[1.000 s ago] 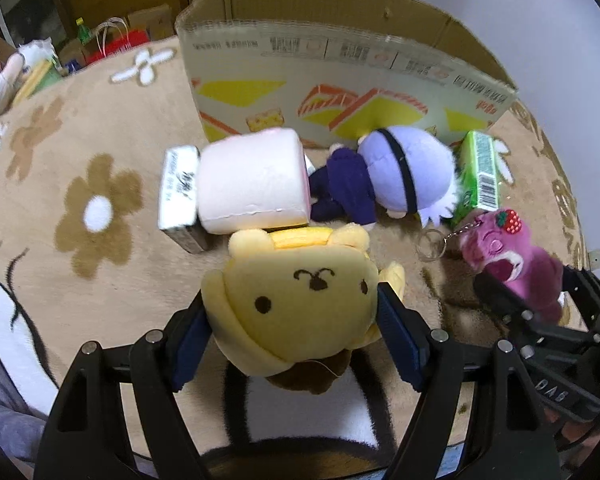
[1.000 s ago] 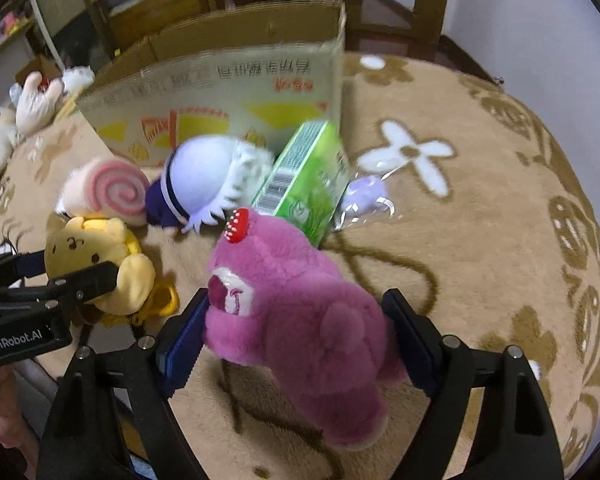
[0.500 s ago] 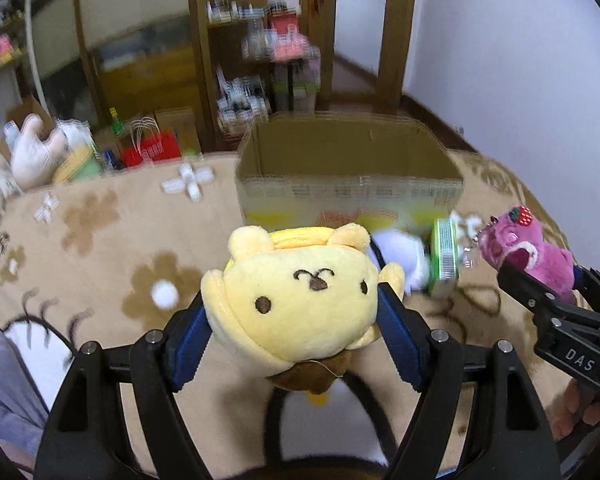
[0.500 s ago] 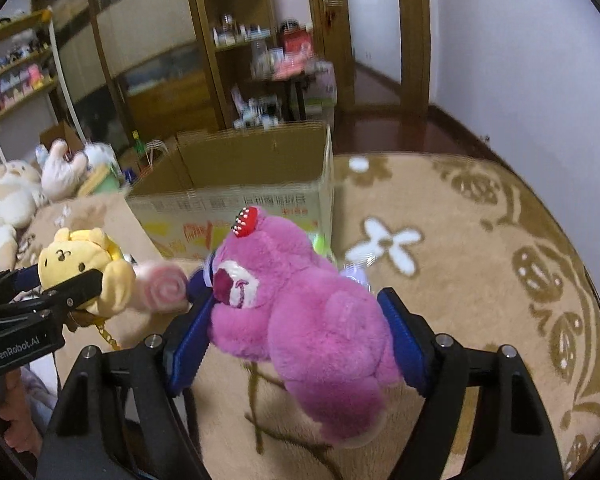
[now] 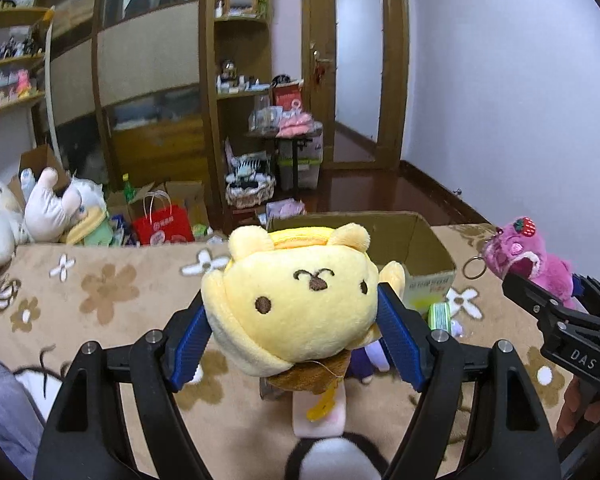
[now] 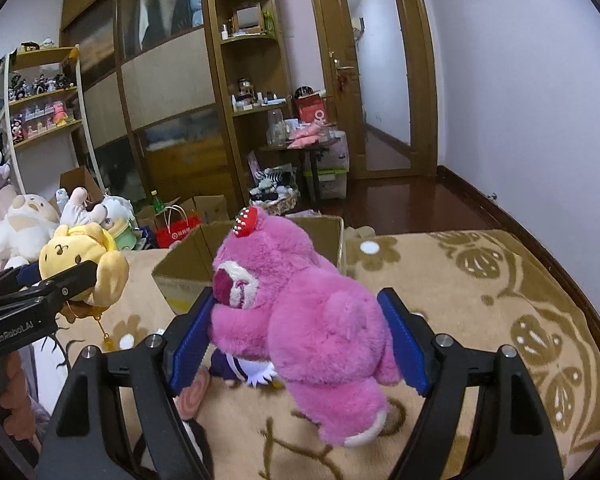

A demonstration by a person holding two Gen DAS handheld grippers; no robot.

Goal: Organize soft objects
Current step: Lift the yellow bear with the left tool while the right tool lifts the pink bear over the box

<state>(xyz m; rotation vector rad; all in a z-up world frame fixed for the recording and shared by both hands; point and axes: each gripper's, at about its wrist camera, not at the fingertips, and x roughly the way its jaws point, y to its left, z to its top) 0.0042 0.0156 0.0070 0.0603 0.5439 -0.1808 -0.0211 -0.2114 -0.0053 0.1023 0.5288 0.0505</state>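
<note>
My left gripper (image 5: 296,332) is shut on a yellow dog plush (image 5: 296,304) and holds it high above the rug; it also shows in the right wrist view (image 6: 80,264). My right gripper (image 6: 296,336) is shut on a pink bear plush (image 6: 312,320), also raised; the bear shows in the left wrist view (image 5: 528,256). An open cardboard box (image 5: 416,240) stands on the rug ahead, also in the right wrist view (image 6: 188,260). Below lie a purple-haired doll (image 6: 244,368), a pink swirl roll plush (image 6: 192,396) and a green carton (image 5: 440,314).
The flower-patterned beige rug (image 6: 480,300) covers the surface. Several plush toys (image 5: 52,208) and a red paper bag (image 5: 164,226) lie beyond its far left edge. Wooden shelves (image 5: 236,80), a small table (image 5: 296,140) and a door (image 5: 356,72) stand behind.
Both grippers have lifted and tilted up with their plush toys. The box and the toys on the rug have dropped lower in view, and the room behind now shows.
</note>
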